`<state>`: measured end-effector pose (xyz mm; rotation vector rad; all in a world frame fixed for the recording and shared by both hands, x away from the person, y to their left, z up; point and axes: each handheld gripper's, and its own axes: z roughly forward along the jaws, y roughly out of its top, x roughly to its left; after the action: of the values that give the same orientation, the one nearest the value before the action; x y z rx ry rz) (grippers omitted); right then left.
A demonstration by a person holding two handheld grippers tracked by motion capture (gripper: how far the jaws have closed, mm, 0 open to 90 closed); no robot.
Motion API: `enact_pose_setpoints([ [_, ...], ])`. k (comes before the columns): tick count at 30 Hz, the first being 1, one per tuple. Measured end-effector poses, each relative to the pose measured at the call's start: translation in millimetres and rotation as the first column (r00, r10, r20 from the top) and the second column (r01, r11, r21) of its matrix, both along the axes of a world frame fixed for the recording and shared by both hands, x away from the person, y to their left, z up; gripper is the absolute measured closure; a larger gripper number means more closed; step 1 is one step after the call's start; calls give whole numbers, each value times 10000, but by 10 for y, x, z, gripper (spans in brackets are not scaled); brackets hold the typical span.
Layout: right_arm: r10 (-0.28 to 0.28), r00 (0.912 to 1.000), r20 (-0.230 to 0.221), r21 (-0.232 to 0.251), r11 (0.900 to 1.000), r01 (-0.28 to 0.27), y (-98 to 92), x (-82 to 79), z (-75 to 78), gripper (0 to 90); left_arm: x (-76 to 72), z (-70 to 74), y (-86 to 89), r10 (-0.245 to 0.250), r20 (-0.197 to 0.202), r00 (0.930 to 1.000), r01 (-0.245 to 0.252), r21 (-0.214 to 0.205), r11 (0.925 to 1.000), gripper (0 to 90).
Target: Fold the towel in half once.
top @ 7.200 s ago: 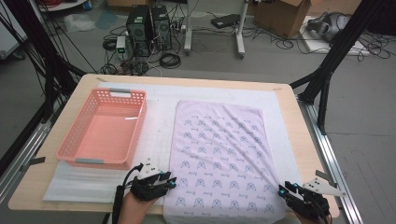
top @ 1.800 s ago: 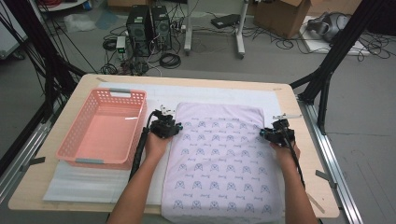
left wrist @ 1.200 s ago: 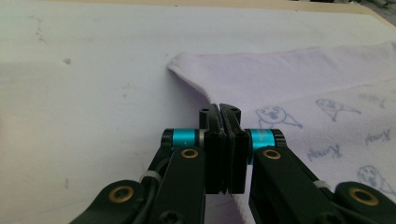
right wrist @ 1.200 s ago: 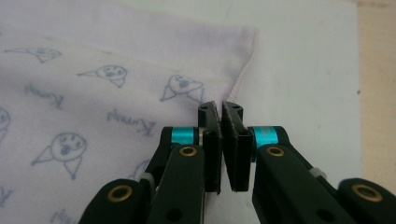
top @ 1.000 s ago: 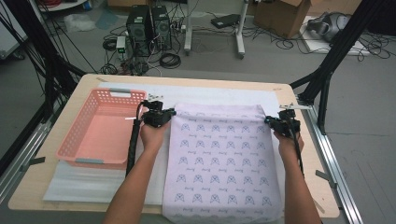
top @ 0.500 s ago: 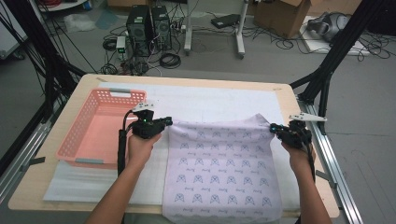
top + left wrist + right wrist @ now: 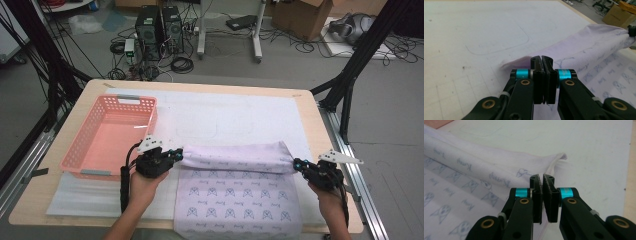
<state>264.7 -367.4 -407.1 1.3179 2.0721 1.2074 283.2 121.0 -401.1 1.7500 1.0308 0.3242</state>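
Lilac towel (image 7: 235, 159) pinched by left tool (image 7: 174, 155) and right tool (image 7: 298, 164); carry fold toward 6 o'clock evenly (corners level), aligning with near hem.

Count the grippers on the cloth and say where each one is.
2. The left gripper pinches the cloth at its folded edge's left end beside the basket; the right gripper pinches the right end.

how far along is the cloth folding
Roughly midway through the first fold. Done: the far corners of the cloth are pinched, one in the left gripper, one in the right gripper. In hand: the far edge is doubled back toward the person. Left: laying it flat, then any further folds.
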Motion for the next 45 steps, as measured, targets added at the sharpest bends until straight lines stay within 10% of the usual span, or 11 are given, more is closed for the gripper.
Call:
enact_pose_setpoints([
  [9, 281, 9984, -493, -257, 9992, -294, -1, -322, -224, 841, -246, -280, 10, -91, -616, 9981, 98, 118, 9999, 861],
  [12, 144, 9987, -483, -252, 9996, -157, -5, -310, -215, 714, -146, -310, 7, 144, -1137, 9934, -160, -127, 9998, 610],
  [26, -418, 9955, -851, 61, 9991, 425, 168, 432, -56, 478, 472, -293, -59, 651, -1414, 9878, -629, 197, 9978, 399],
  [33, -572, 9869, -1510, -882, 9951, 442, 379, 663, -202, 433, 607, -351, -124, 771, -1778, 9811, -656, 696, 9954, 388],
  [38, -545, 9844, -1675, -1221, 9919, 342, 387, 703, -274, 519, 611, -420, -183, 611, -1941, 9791, -284, 1667, 9856, 389],
  [41, -415, 9845, -1704, -1812, 9834, 101, 419, 703, -309, 728, 575, -414, -217, 344, -1622, 9862, 22, 2202, 9754, 416],
  [45, -331, 9857, -1650, -1730, 9849, 41, 411, 698, -308, 865, 546, -409, -236, -104, -1570, 9875, 473, 2331, 9713, 681],
])
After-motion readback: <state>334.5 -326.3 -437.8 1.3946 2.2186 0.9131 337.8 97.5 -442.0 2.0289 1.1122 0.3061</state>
